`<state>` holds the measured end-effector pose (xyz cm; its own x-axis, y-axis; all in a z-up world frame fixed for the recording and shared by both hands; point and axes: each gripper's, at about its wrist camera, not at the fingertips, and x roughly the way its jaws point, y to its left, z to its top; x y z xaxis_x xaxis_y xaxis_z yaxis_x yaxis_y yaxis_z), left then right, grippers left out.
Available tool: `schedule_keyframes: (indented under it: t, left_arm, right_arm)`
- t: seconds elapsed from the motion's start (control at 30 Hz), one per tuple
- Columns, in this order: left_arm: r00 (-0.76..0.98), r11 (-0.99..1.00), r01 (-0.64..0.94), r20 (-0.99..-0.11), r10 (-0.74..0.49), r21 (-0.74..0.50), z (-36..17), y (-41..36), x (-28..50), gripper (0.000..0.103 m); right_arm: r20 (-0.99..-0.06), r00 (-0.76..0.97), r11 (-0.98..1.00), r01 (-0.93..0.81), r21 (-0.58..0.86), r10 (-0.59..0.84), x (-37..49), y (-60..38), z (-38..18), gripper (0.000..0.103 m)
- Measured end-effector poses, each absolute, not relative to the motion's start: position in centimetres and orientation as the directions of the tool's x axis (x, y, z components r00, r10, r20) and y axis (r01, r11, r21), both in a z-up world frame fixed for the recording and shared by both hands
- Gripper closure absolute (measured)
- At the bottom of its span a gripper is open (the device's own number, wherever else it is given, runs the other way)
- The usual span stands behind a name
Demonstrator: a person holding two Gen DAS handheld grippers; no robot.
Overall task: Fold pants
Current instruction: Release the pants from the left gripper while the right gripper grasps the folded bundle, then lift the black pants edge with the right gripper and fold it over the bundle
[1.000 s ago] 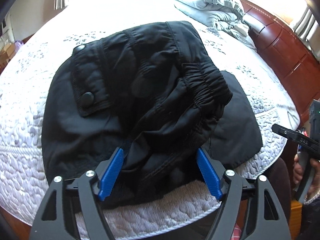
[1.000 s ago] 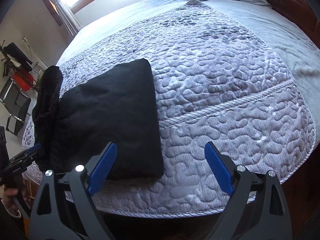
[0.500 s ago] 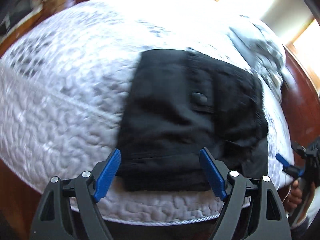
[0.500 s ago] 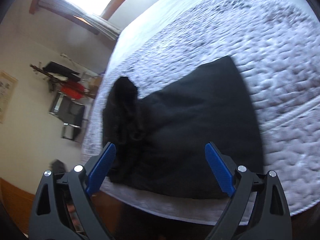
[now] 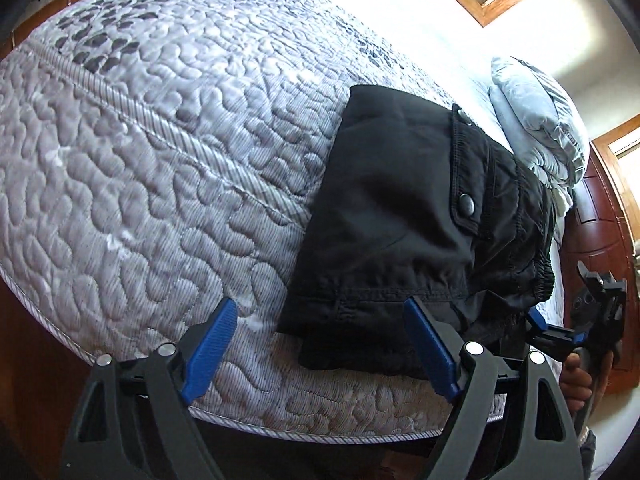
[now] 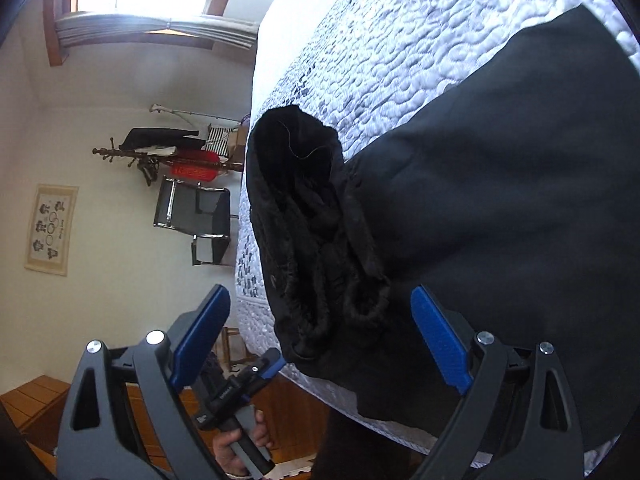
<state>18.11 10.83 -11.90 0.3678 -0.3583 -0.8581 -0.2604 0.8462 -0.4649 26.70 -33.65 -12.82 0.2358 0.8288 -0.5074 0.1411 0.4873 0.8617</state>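
Note:
Black pants (image 5: 400, 224) lie folded in a compact stack at the near edge of the quilted bed (image 5: 160, 152), a snap-button pocket flap on top. My left gripper (image 5: 320, 344) is open and empty at the stack's near left corner. My right gripper (image 6: 320, 344) is open and empty, tilted sideways, facing the bunched elastic waistband end (image 6: 316, 240) of the pants (image 6: 500, 200). The right gripper also shows at the far right of the left wrist view (image 5: 536, 322); the left one shows low in the right wrist view (image 6: 272, 364).
A grey folded duvet (image 5: 536, 120) lies at the bed's head by a dark wood headboard (image 5: 604, 220). A black chair (image 6: 192, 216) and a coat rack (image 6: 160, 156) stand by the wall. Wood floor lies below the bed edge.
Both grippers have swung outward to opposite ends of the stack, the right one rolling sideways. The pants lie flatter and more compact than a second ago.

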Motion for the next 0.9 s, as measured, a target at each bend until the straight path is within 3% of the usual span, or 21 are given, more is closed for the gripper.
schedule_keyframes:
  t: [0.67, 0.9]
  left_arm:
    - [0.348, 0.833, -0.267, -0.855, -0.384, -0.484, -12.6, 11.0, 17.9, 0.012]
    - [0.344, 0.831, -0.271, -0.855, -0.387, -0.485, -12.8, 10.9, 17.7, 0.011]
  right_arm:
    - [-0.575, 0.187, 0.563, 0.115, 0.818, 0.797, 29.9, -28.6, -13.3, 0.011]
    - [-0.624, 0.208, 0.62, 0.094, 0.779, 0.753, 29.8, -28.0, -13.2, 0.044]
